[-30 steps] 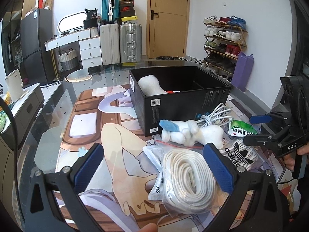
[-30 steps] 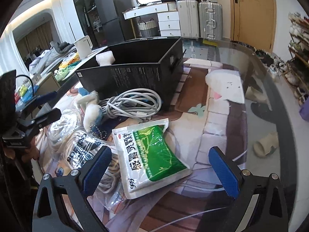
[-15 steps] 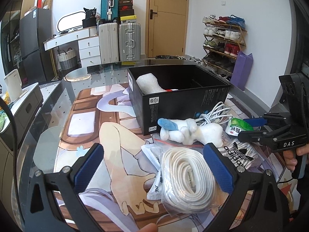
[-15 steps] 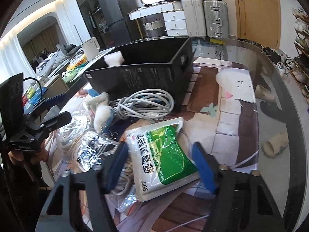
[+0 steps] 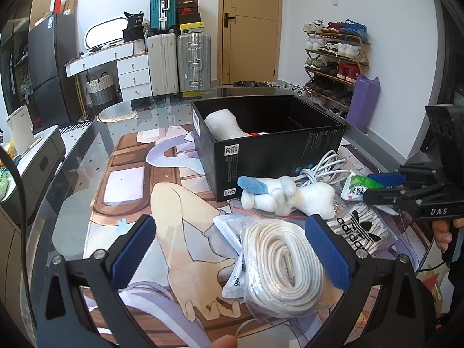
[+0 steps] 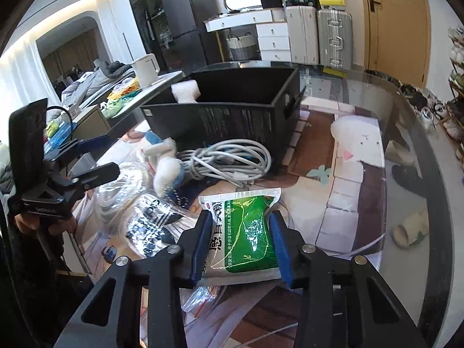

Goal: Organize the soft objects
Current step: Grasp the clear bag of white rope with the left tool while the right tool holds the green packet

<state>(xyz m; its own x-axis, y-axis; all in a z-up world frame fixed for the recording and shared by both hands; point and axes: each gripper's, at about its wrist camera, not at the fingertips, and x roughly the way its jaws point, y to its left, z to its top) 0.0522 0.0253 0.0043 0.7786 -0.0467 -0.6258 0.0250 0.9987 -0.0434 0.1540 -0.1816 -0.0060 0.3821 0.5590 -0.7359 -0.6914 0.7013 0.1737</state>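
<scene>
In the right wrist view, the right gripper is closing its blue pads on the green-and-white sachet, one pad pressing each long edge. The sachet is lying flat on the printed table mat, sitting squarely between the jaws, its long axis running from 6 toward 12 o'clock along the fingers and its sealed top edge pointing at 12, toward the black box.

The white cable coil is resting at 12 o'clock from the sachet, against the box wall. The plush toy is lying at 10 o'clock, and the bagged Adidas item is sitting at 9 o'clock, just beside the left pad.

In the left wrist view, the left gripper is hovering with its jaws spread wide, holding nothing. The bagged white rope is lying between the pads, nearer the right one, its long loop running from 11 toward 5 o'clock. A white foam piece is sitting inside the box.
</scene>
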